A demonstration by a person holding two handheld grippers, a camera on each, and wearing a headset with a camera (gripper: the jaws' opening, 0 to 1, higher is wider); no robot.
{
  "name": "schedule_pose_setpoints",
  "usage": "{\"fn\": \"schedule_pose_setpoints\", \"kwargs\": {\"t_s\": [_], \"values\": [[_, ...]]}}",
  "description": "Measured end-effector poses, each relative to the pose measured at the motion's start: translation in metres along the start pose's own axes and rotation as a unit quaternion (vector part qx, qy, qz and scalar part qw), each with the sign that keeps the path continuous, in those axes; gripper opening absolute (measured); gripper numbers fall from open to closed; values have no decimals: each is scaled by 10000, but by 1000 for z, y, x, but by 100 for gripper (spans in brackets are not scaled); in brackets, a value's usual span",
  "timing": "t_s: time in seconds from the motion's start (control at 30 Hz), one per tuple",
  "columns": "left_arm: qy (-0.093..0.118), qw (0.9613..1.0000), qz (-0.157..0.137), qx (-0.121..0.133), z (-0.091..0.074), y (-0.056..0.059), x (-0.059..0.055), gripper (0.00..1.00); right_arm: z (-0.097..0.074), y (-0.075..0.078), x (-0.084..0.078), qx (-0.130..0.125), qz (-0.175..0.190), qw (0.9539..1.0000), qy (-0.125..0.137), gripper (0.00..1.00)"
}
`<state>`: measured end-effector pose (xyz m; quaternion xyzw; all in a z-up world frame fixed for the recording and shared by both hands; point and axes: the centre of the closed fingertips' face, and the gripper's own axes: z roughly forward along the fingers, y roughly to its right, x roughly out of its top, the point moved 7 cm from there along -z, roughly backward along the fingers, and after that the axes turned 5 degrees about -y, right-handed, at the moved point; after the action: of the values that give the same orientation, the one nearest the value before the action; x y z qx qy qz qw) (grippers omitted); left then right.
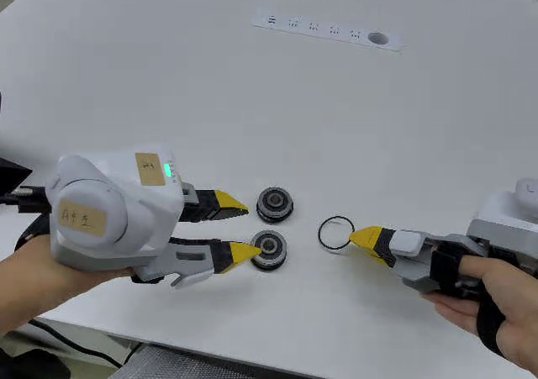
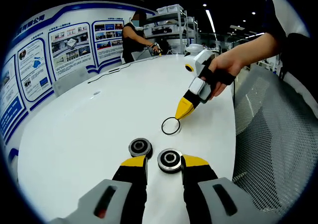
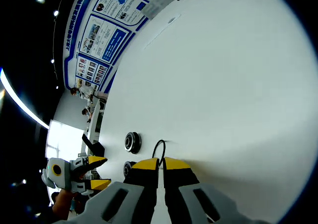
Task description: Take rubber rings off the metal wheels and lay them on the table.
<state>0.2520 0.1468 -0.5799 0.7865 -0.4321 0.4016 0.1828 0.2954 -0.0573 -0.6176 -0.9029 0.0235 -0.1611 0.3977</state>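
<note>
Two metal wheels lie on the white table [image 1: 168, 85], a far wheel [image 1: 275, 203] [image 2: 140, 147] [image 3: 132, 141] and a near wheel [image 1: 270, 249] [image 2: 170, 160]. My left gripper [image 1: 238, 226] [image 2: 165, 161] is open, its yellow tips on either side of the near wheel. To the right of the wheels a thin black rubber ring [image 1: 336, 232] [image 2: 171, 126] [image 3: 159, 147] lies flat on the table. My right gripper [image 1: 363, 238] [image 3: 161, 164] is shut, and its tips meet the ring's near edge. In the left gripper view the right gripper [image 2: 185, 107] comes in from above the ring.
A white power strip [image 1: 328, 28] lies at the far side of the table. The table's near edge [image 1: 252, 354] runs just below my hands. A mesh chair [image 2: 268, 134] stands beside the table, and a person [image 2: 133, 35] stands at its far end.
</note>
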Motion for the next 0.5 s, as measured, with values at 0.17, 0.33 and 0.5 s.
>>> {"fn": "schedule_pose_setpoints", "kwargs": {"t_s": [0.17, 0.33, 0.5], "values": [[13, 10000, 30, -40, 2, 2, 1, 28, -2, 1, -2, -158, -171, 9997, -76, 9], [2, 10000, 61, -52, 4, 1, 2, 27, -4, 2, -4, -234, -244, 9993, -162, 11], [4, 10000, 65, -63, 6, 0, 2, 26, -6, 3, -8, -252, -354, 9987, -273, 16]]}}
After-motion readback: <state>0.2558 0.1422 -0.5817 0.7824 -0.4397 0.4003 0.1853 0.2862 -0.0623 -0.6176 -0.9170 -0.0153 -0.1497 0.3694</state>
